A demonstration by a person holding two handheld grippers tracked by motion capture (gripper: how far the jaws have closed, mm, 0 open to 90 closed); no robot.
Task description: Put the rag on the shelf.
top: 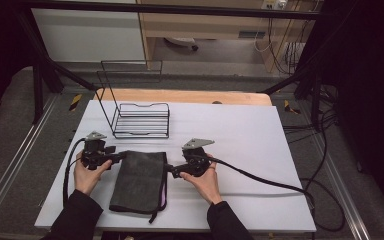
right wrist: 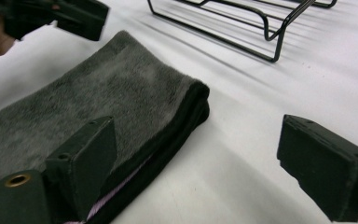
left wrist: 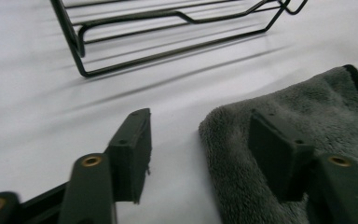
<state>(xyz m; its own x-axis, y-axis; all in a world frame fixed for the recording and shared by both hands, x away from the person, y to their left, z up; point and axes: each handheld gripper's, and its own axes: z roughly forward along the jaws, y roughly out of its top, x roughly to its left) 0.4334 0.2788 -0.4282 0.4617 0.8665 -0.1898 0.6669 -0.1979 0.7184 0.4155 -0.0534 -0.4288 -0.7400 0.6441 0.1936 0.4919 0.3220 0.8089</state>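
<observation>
- Folded grey towel (top: 140, 181): lies flat on the white tabletop (top: 240, 135), near the person's edge, between the two hands; a thin pink strip shows along its right-hand fold.
- Left tool (top: 121, 156): held level at the towel's upper left corner. In the left gripper view its jaws stand apart and straddle the towel's (left wrist: 298, 116) corner: one pad (left wrist: 279, 158) sits over the cloth, the other (left wrist: 130, 156) over bare tabletop just beside the edge. Whether the pad over the cloth presses on it cannot be told.
- Right tool (top: 168, 168): held level at the towel's right edge, pointing toward it. In the right gripper view its jaws stand wide apart; one pad (right wrist: 91, 163) sits beside the towel's (right wrist: 98, 93) folded edge, the other (right wrist: 321, 163) well clear over bare tabletop. Nothing is gripped.
- Black wire rack (top: 140, 117): stands on the tabletop beyond the towel, apart from it and from both tools.
</observation>
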